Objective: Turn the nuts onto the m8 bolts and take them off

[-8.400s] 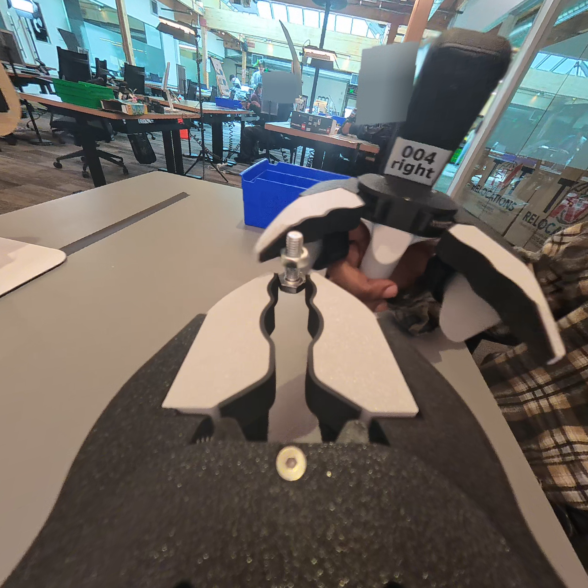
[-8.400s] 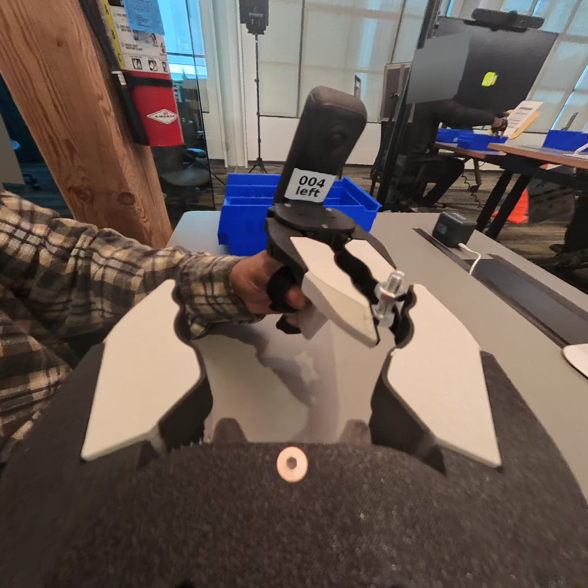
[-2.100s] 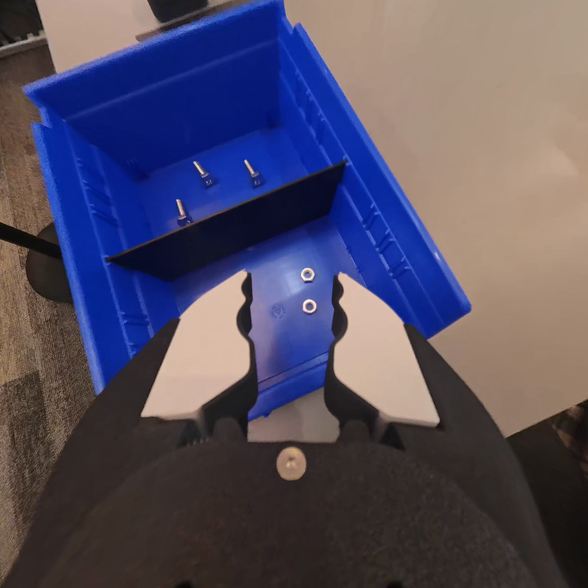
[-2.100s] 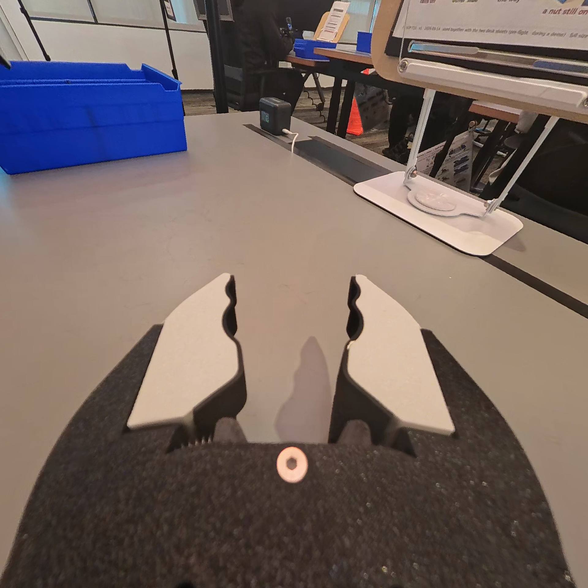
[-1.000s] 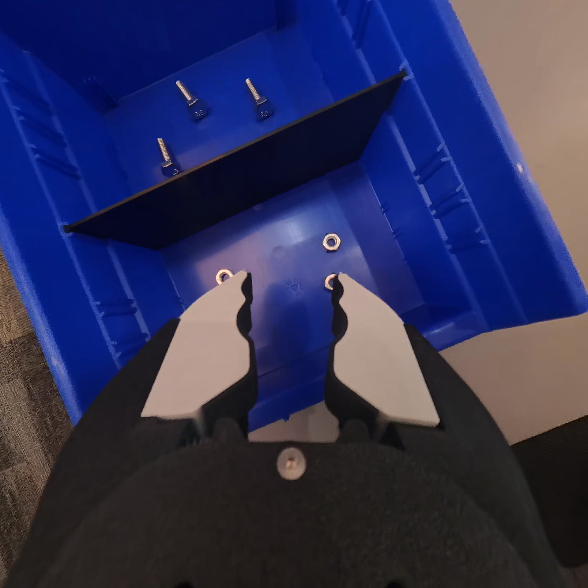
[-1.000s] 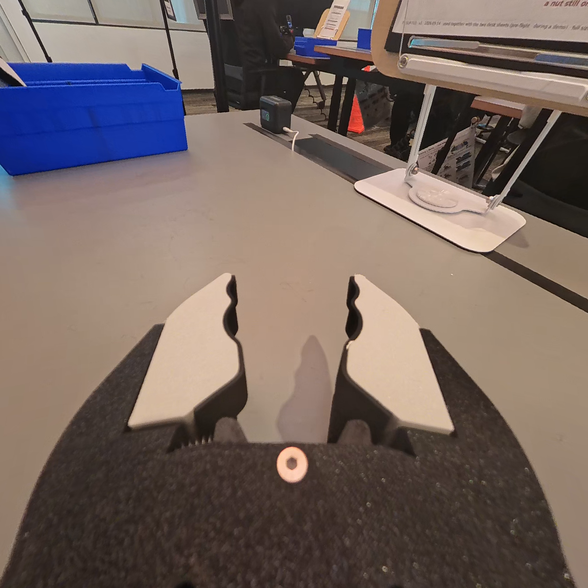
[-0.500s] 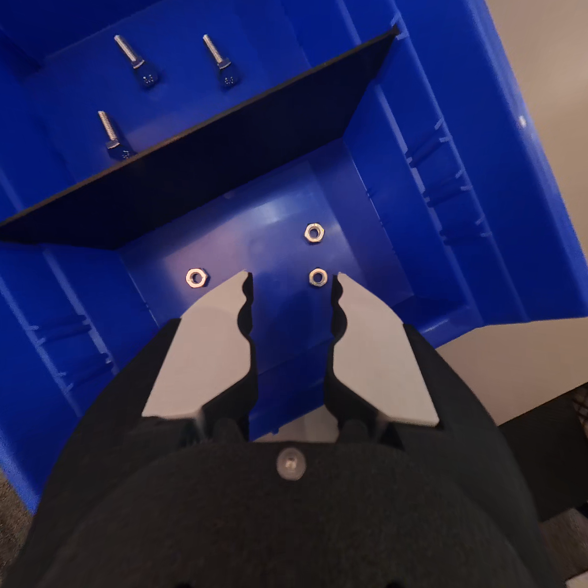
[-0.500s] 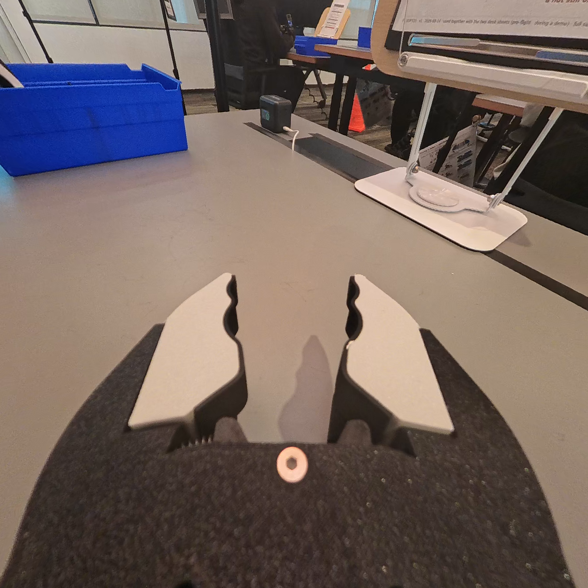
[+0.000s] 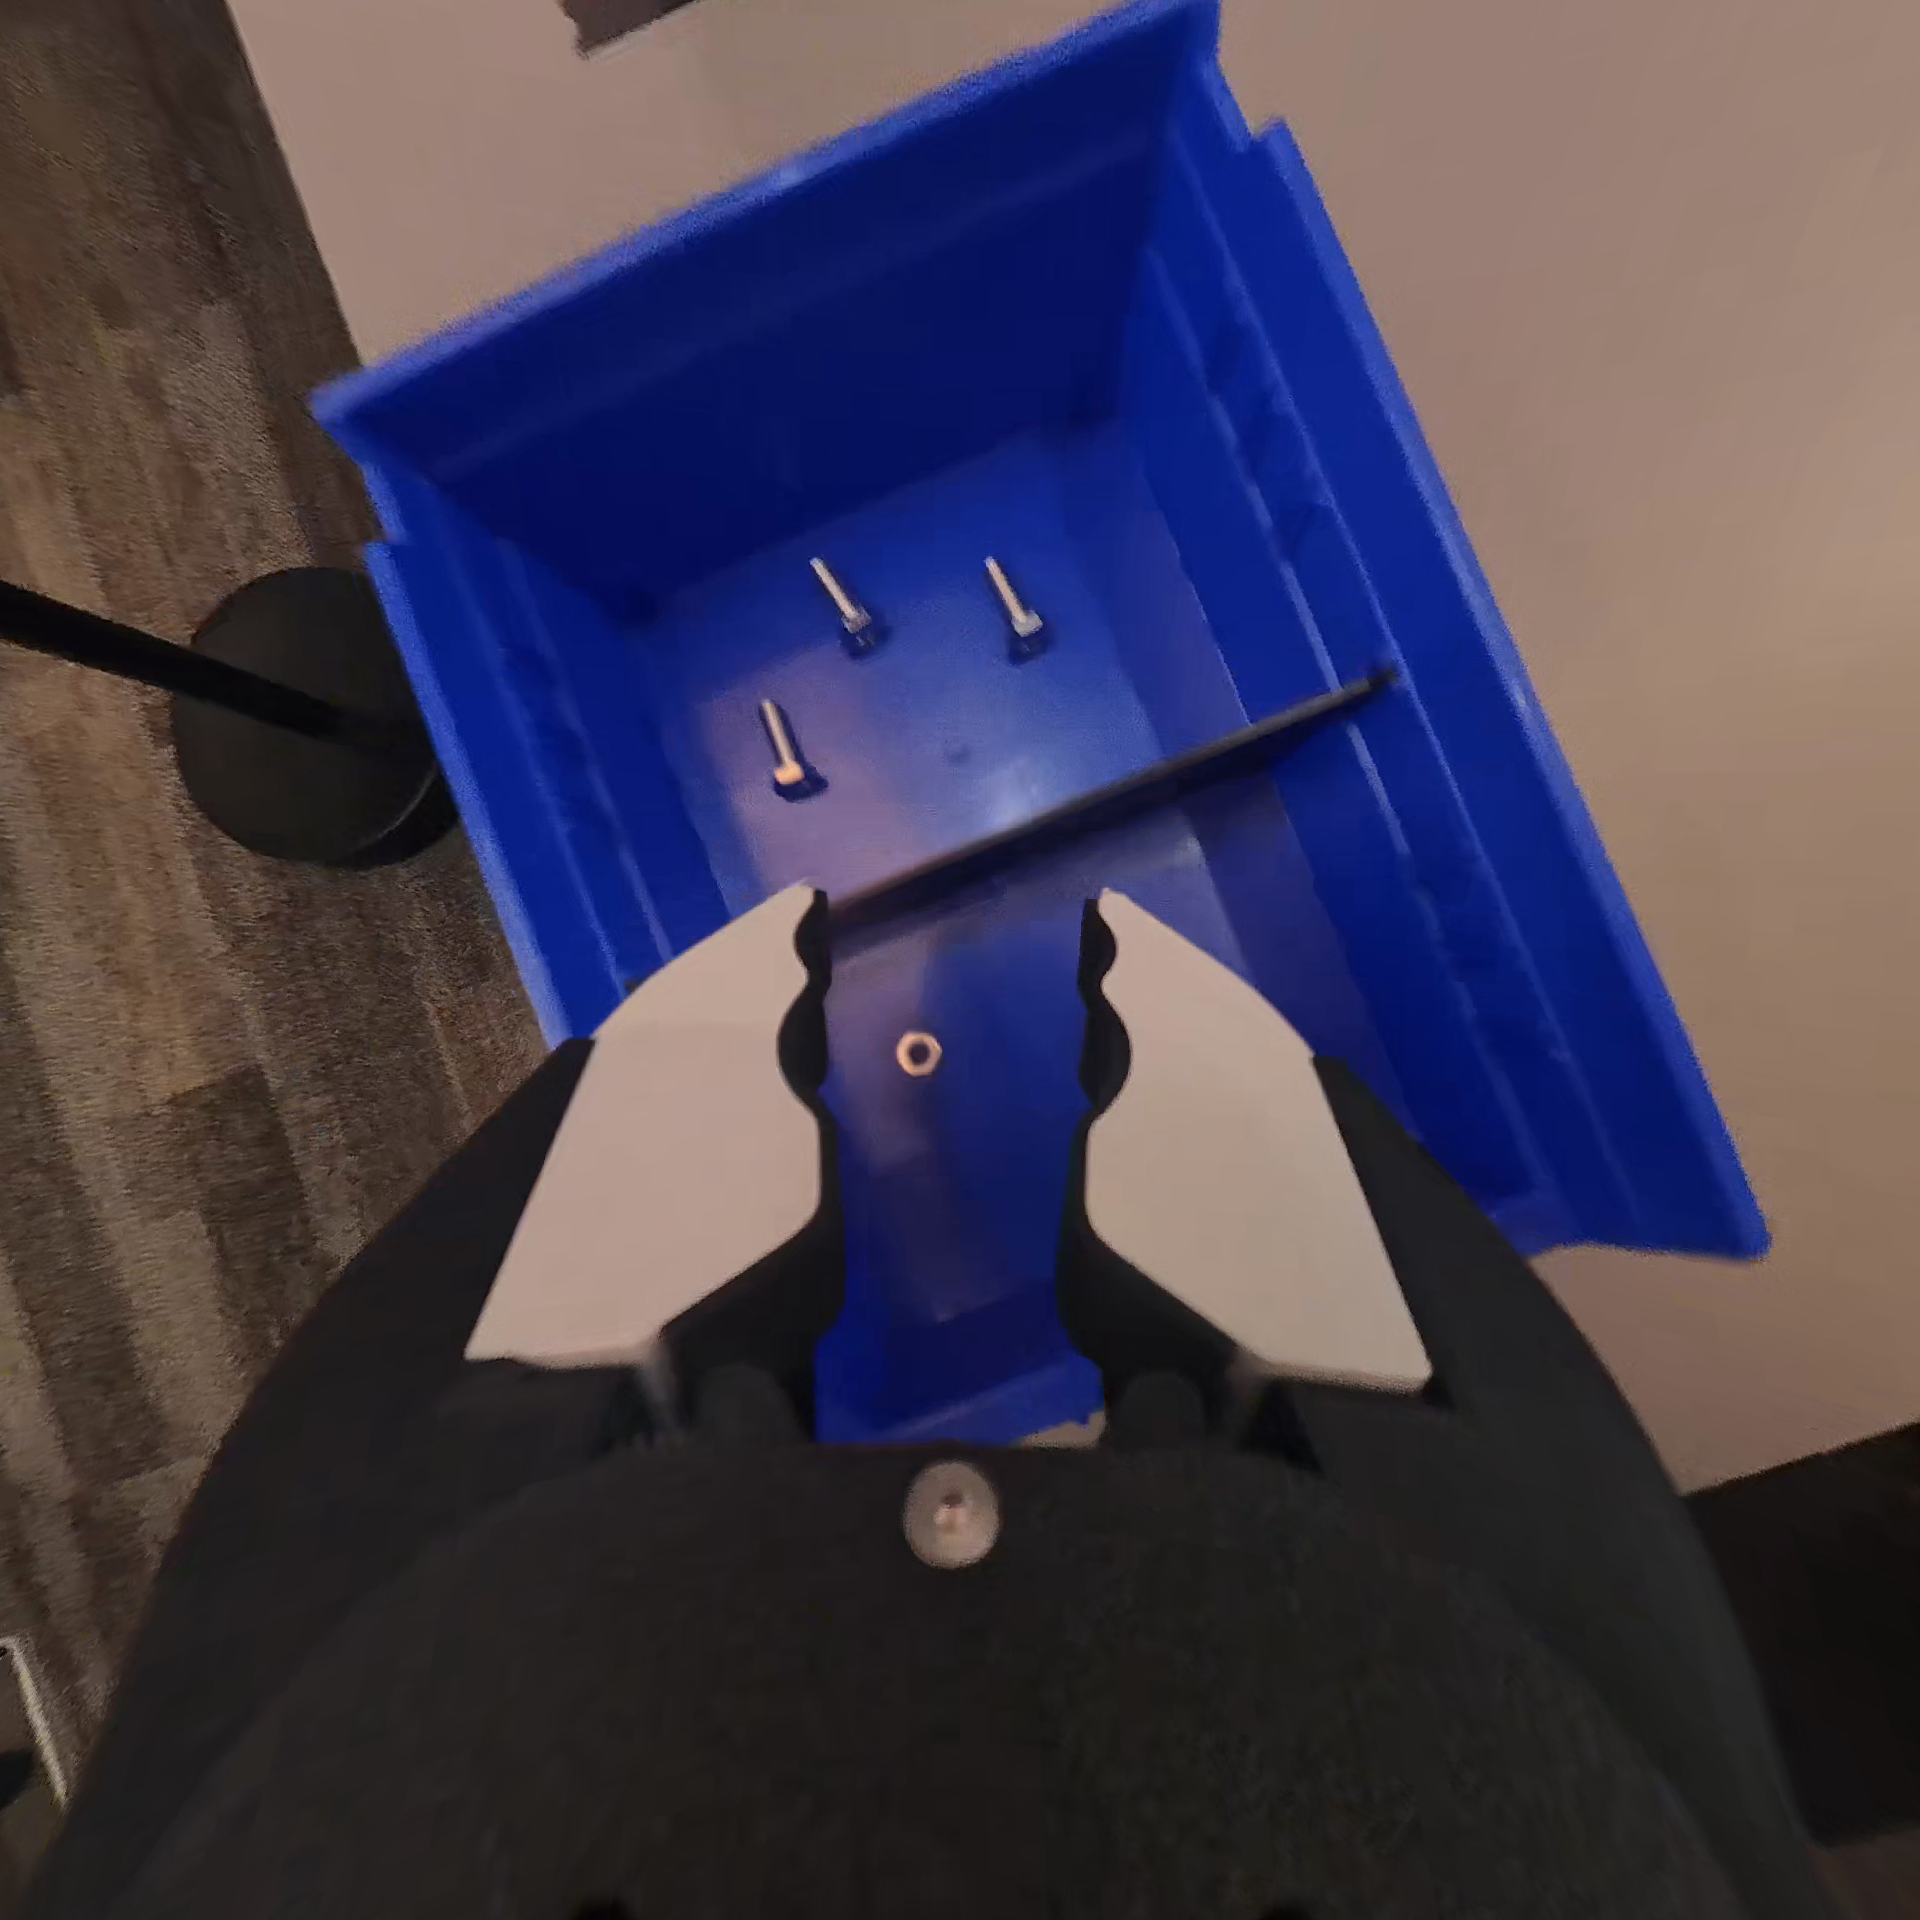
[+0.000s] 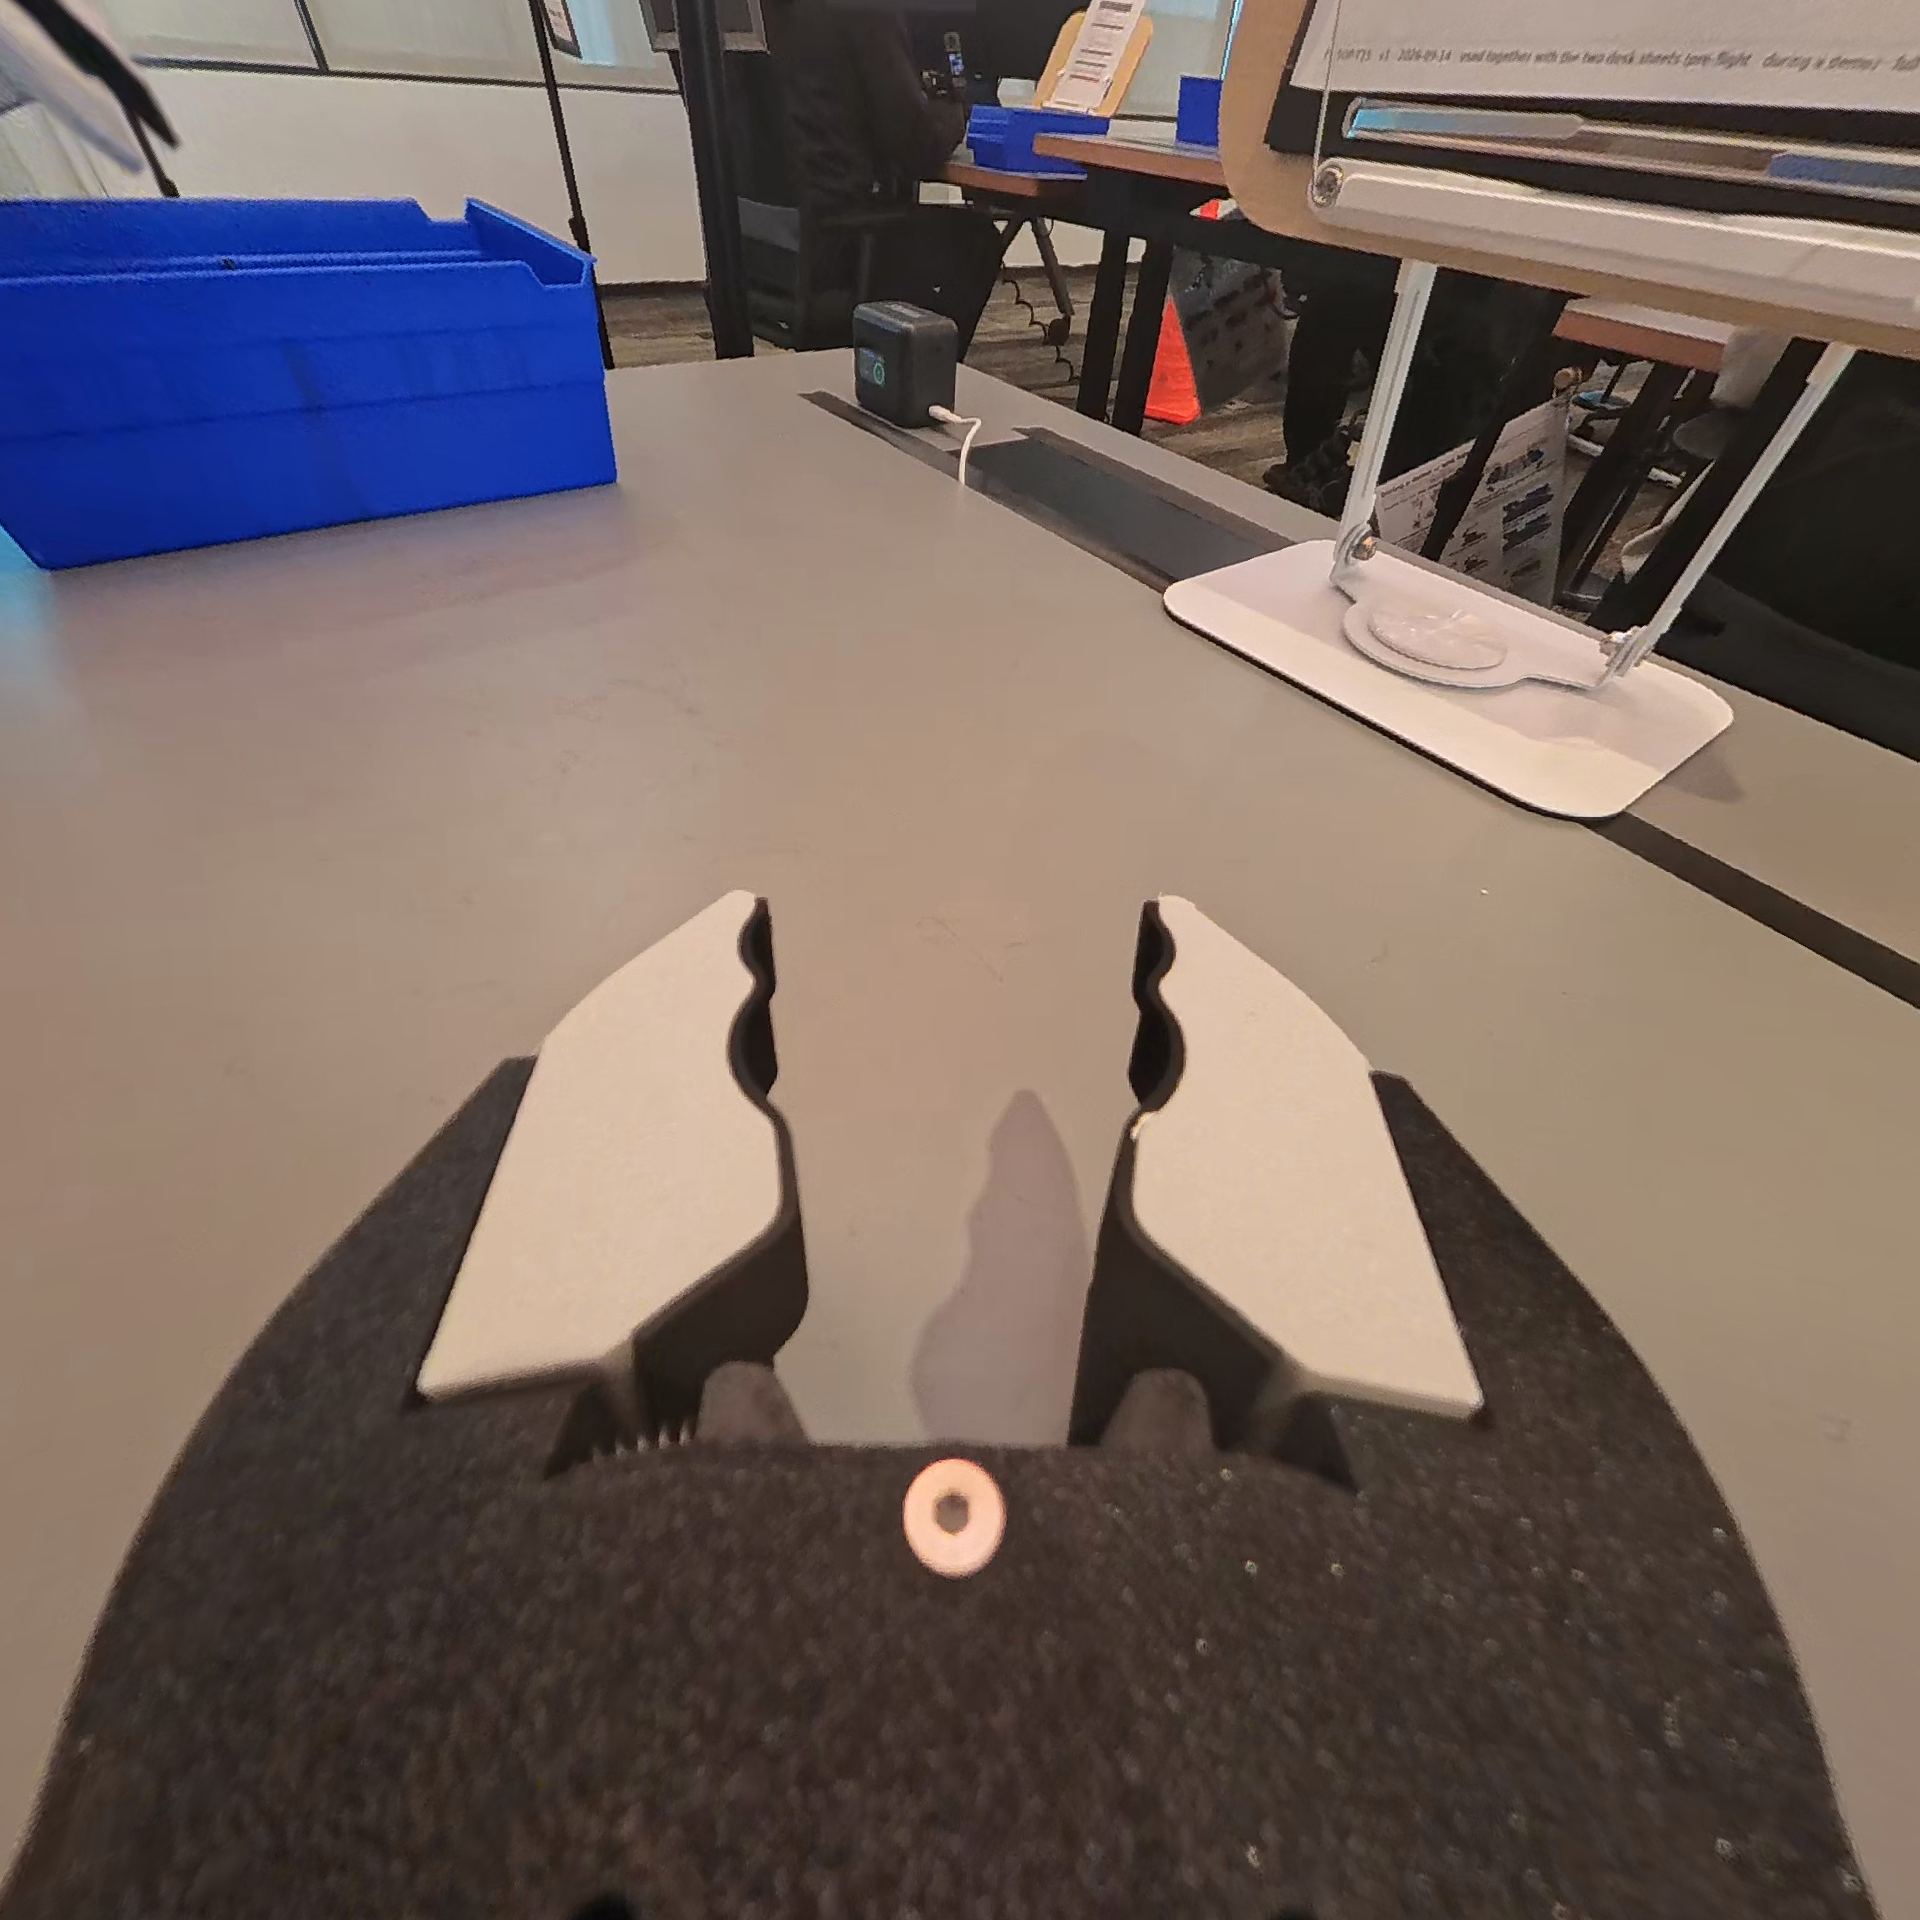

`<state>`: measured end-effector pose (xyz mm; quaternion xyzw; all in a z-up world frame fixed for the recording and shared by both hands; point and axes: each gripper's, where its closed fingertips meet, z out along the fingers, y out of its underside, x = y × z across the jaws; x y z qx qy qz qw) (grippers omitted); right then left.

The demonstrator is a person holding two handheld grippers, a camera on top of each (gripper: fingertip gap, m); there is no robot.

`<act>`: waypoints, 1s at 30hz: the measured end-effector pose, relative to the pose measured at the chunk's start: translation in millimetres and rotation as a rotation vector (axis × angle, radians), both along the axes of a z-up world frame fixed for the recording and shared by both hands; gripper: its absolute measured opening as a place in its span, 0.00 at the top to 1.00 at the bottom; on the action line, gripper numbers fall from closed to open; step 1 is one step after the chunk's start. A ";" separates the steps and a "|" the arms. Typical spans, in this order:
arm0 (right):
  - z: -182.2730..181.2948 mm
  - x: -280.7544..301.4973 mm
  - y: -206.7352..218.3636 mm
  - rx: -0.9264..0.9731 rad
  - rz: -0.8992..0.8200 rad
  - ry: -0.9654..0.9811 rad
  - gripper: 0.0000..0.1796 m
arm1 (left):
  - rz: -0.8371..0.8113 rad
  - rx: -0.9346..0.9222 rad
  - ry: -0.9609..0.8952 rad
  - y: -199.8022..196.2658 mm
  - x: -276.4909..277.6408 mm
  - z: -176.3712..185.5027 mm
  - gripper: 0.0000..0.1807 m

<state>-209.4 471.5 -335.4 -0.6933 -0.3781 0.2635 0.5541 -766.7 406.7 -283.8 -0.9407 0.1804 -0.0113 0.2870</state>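
In the left wrist view a blue bin [image 9: 1351, 727] with a black divider [image 9: 1143, 800] sits at the table's edge. Three bolts lie in its far compartment: one [image 9: 844, 605], a second [image 9: 1013, 613] and a third [image 9: 781, 743]. One nut [image 9: 918, 1054] shows in the near compartment, between my fingers. My left gripper [image 9: 948, 914] is open and empty, above the near compartment. My right gripper [image 10: 951, 914] is open and empty, low over the grey table [image 10: 727, 727]. The blue bin [image 10: 291, 374] shows at the far left there.
A white stand base [image 10: 1455, 675] with a tilted board stands at the right. A small black charger [image 10: 902, 362] with a white cable sits beside a dark slot in the table. A black floor stand base [image 9: 301, 727] lies left of the bin, on the floor. My hands' fingertips stand some 55 cm from each other.
The left gripper has pulled up and back from the bin and tilted, so the whole bin shows; only one nut is now in sight. The right gripper has stayed still.
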 end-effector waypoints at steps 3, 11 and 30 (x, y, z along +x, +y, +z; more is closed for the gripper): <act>0.1 0.2 0.1 -0.002 0.000 0.002 0.63 | 0.041 -0.061 0.024 28.0 0.6 -5.0 0.75; -0.1 4.2 1.7 -0.010 -0.004 0.005 0.63 | 0.189 -0.247 0.048 85.3 -0.8 -62.2 0.75; 7.5 2.1 -3.6 0.006 0.009 0.009 0.63 | 0.417 -0.385 -0.195 101.4 -2.2 -111.1 0.85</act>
